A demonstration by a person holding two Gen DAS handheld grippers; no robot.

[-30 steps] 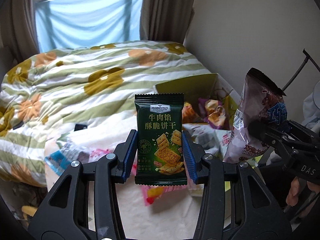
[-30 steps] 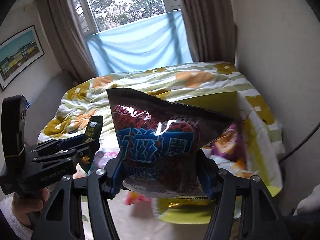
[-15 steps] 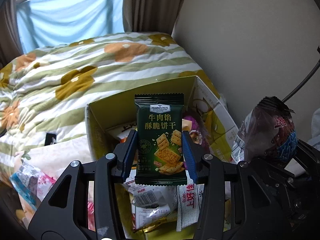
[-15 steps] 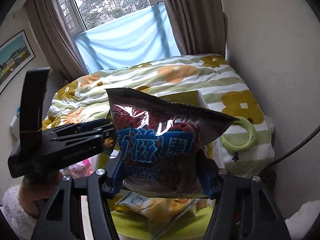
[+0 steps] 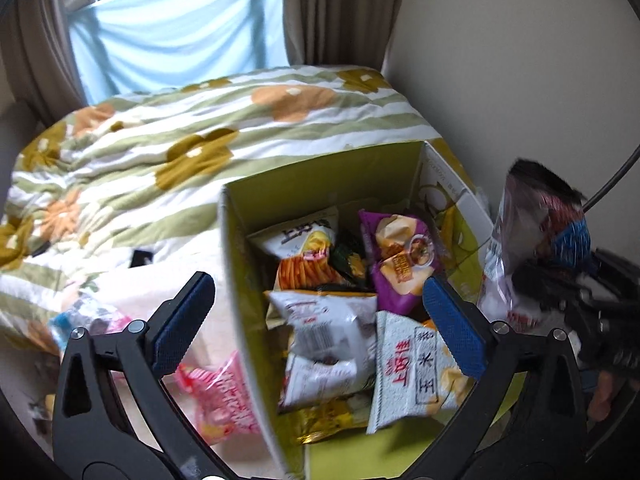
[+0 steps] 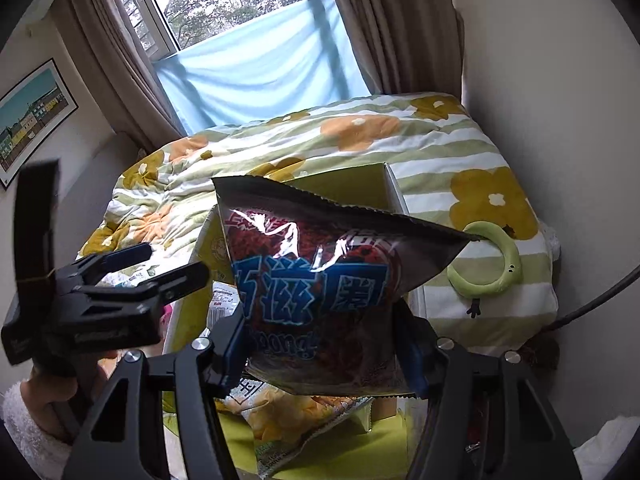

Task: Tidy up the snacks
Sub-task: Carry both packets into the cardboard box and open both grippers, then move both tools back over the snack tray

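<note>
A yellow-green cardboard box [image 5: 320, 184] stands open on the bed, holding several snack bags, among them a purple bag [image 5: 400, 260] and a small dark green cracker packet [image 5: 348, 258]. My left gripper [image 5: 318, 324] is open and empty above the box. My right gripper [image 6: 324, 350] is shut on a dark red snack bag [image 6: 320, 280], held upright over the box's right side; the bag also shows at the right of the left wrist view [image 5: 536, 240]. The left gripper [image 6: 132, 272] shows at the left in the right wrist view.
A flowered green-striped quilt [image 5: 180, 140] covers the bed. Loose snack packets, one pink [image 5: 224, 392], lie left of the box. A green ring toy [image 6: 496, 264] lies on the quilt right of the box. A wall [image 5: 500, 80] stands close on the right.
My left gripper has opened and let go of the green cracker packet, which now lies in the box. The right gripper still holds the dark red bag.
</note>
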